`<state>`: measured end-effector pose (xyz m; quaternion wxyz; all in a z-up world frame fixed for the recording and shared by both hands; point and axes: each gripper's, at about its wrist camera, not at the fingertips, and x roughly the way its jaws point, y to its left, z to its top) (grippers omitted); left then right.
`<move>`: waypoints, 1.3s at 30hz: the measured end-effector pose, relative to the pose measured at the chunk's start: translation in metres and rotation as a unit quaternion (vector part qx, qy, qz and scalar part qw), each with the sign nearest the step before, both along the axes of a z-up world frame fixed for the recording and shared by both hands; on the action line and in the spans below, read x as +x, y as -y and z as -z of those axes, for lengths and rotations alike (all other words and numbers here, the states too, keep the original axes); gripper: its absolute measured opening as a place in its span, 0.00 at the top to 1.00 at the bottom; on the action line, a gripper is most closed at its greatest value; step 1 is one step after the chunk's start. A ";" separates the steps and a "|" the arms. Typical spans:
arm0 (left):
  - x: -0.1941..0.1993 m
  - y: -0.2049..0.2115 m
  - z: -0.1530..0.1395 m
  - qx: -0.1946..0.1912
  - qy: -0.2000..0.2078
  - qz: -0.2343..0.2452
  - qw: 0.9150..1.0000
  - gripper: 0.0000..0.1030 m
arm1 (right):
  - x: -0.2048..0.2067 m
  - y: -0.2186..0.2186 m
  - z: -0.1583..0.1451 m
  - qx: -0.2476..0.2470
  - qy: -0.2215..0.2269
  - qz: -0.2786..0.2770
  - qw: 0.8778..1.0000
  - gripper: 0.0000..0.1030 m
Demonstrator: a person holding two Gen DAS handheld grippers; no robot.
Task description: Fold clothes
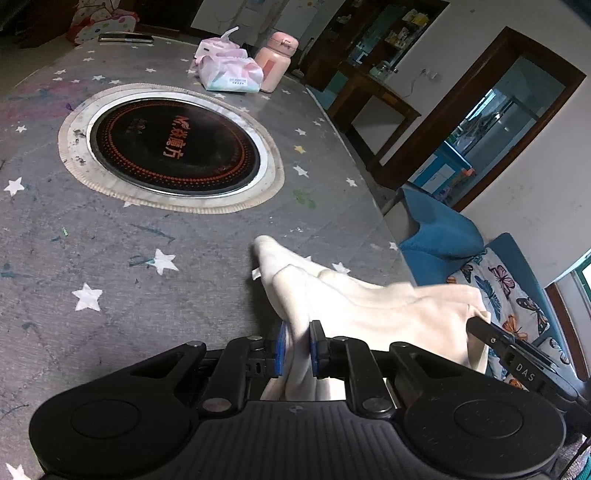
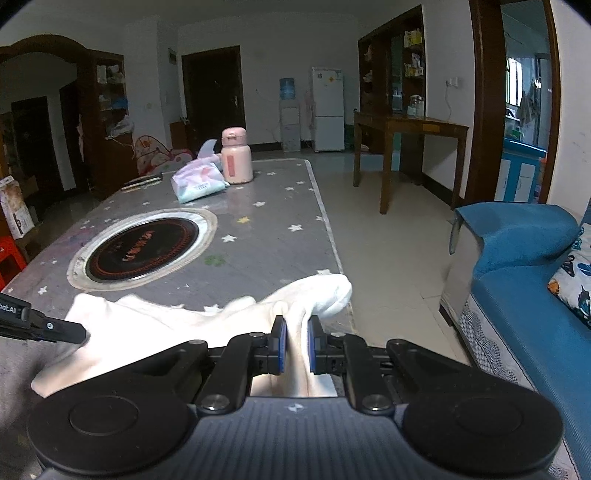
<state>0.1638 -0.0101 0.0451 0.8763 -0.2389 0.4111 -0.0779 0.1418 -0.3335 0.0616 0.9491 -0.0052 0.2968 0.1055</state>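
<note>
White walls [image 2: 266, 33] and a pale tiled floor [image 2: 391, 221] frame the room. A wooden table [image 2: 410, 125] stands beside dark shelves [image 2: 391, 55]; a white fridge [image 2: 328, 110] sits against the far wall, a blue sofa [image 2: 517, 258] nearby.

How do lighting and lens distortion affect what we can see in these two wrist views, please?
Left wrist view: strong fisheye bends the table edge and tilts the room; the cream garment is bright but readable. Right wrist view: dark vignette in the corners, the garment partly overexposed near the right gripper, the doorway window glaring.
</note>
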 end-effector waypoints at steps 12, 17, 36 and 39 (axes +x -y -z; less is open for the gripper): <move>0.003 -0.003 0.014 0.009 -0.014 -0.003 1.000 0.88 | 0.010 0.006 0.022 -0.017 -0.023 0.013 1.000 0.90; 0.001 -0.006 0.020 0.012 -0.019 -0.009 1.000 0.89 | 0.014 0.004 0.031 -0.025 -0.032 0.013 0.999 0.90; -0.011 -0.036 0.014 0.033 -0.019 -0.037 0.999 0.84 | 0.009 -0.018 0.035 -0.028 -0.043 -0.017 0.999 0.85; -0.013 -0.035 0.009 0.043 -0.012 -0.038 0.998 0.80 | 0.007 -0.013 0.032 -0.033 -0.040 -0.011 0.999 0.81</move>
